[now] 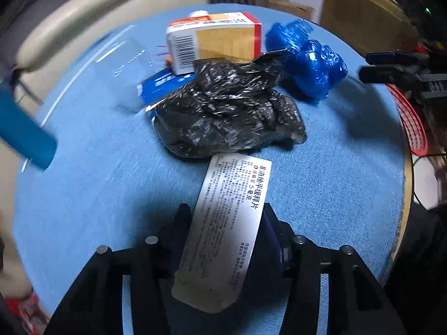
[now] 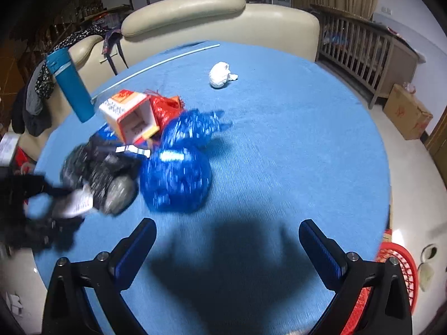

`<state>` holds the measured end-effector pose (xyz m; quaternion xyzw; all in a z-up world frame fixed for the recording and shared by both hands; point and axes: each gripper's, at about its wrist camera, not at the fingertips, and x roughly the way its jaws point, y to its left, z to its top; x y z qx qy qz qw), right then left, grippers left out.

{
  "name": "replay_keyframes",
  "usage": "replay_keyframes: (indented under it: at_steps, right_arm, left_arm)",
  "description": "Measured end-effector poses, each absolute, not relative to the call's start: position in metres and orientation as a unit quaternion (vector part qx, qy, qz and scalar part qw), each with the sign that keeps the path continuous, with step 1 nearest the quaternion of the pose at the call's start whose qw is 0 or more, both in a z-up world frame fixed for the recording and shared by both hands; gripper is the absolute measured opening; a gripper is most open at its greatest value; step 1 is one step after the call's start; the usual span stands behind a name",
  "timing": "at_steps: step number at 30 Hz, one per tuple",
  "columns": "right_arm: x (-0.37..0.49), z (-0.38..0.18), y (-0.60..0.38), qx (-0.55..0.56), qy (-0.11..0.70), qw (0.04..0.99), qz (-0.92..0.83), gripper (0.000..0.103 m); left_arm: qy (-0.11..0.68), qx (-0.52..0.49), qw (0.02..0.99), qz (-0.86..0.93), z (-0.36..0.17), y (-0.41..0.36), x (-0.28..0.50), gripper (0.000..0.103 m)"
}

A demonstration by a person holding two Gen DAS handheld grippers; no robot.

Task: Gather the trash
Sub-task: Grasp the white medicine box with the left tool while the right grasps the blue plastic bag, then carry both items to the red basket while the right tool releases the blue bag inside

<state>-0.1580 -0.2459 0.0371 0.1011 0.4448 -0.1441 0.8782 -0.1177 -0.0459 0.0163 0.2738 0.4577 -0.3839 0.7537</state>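
Observation:
My left gripper [image 1: 223,215] is shut on a white medicine box [image 1: 226,223] with printed text, held just above the blue tablecloth [image 1: 97,181]. Beyond it lie a crumpled black plastic bag [image 1: 226,114], an orange-and-white carton [image 1: 215,42] and crumpled blue plastic bags [image 1: 307,55]. My right gripper [image 2: 226,237] is open and empty over the cloth [image 2: 279,139]. In its view the blue bags [image 2: 176,178], the black bag [image 2: 103,173], the carton [image 2: 131,117] and a white paper wad [image 2: 220,74] lie ahead. The left gripper [image 2: 56,203] shows blurred at the left with the box.
A red mesh basket [image 1: 413,122] sits off the table's right edge; it also shows in the right wrist view [image 2: 396,279]. A teal bottle [image 2: 71,83] stands at the table's far left. A cream sofa [image 2: 223,19] lies behind, with a cardboard box [image 2: 408,111] on the floor.

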Motion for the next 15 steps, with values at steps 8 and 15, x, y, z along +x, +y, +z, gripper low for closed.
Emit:
replay_keyframes:
  at_steps: [8, 15]
  right_arm:
    - [-0.09, 0.029, -0.247, 0.178, 0.465, 0.859, -0.115, 0.094]
    - [-0.098, 0.021, -0.23, 0.173, 0.478, 0.855, -0.105, 0.065]
  left_arm:
    - [0.46, 0.15, 0.816, -0.315, 0.013, -0.014, -0.163, 0.051]
    - [0.449, 0.09, 0.84, -0.292, 0.028, -0.009, -0.175, 0.048]
